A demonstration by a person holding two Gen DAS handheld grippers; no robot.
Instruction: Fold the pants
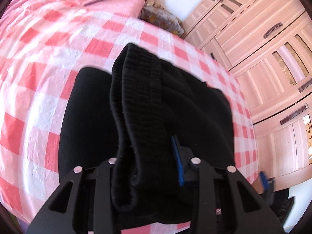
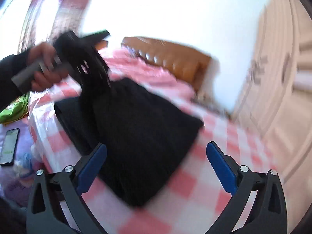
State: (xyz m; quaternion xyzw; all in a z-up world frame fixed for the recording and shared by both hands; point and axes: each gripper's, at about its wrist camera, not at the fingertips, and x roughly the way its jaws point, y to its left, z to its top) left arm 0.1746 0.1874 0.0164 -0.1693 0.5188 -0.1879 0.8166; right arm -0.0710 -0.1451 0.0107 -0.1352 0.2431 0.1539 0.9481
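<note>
Both pants (image 1: 144, 105) cuffs between left gripper (image 1: 148, 156) jaws.

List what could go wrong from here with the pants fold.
1. The left gripper pinches only the ribbed cuff end of the black pants. Such a bunched, thick bite may slip out when lifted.
2. The right gripper hangs open with nothing in it, so the fold has a single hold and the free side could sag or skew.
3. The folded stack lies near the edge of the checked sheet, so a tug might drag it off the bed.
</note>
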